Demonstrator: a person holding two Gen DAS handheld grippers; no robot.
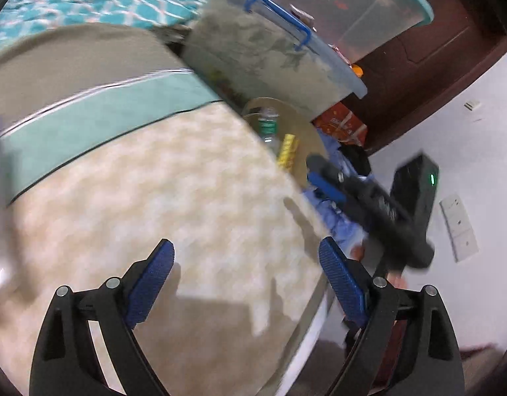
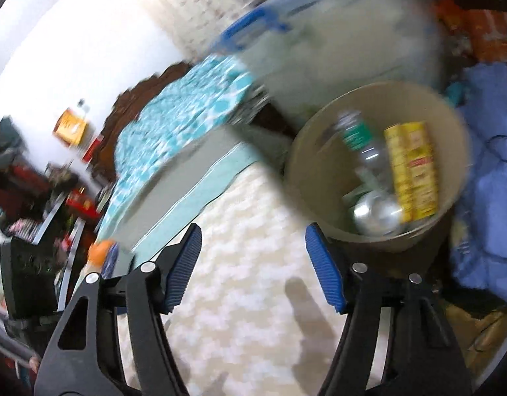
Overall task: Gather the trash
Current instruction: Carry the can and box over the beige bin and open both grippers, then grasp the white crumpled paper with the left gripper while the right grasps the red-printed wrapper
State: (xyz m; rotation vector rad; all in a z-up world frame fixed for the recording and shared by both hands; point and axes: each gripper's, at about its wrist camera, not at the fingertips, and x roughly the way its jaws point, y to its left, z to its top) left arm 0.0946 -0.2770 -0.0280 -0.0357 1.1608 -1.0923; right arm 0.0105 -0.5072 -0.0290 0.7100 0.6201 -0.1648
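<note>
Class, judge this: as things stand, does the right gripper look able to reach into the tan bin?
Probably yes. The right gripper is open and empty, the tan bin sits just ahead with its mouth uncovered, and nothing lies between them.

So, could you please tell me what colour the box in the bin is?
Yellow box, clearest in the right wrist view.

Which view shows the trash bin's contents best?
Right wrist view: it looks into the open bin, showing a bottle, yellow box and silver can. The left wrist view shows only part of it, far off.
</note>
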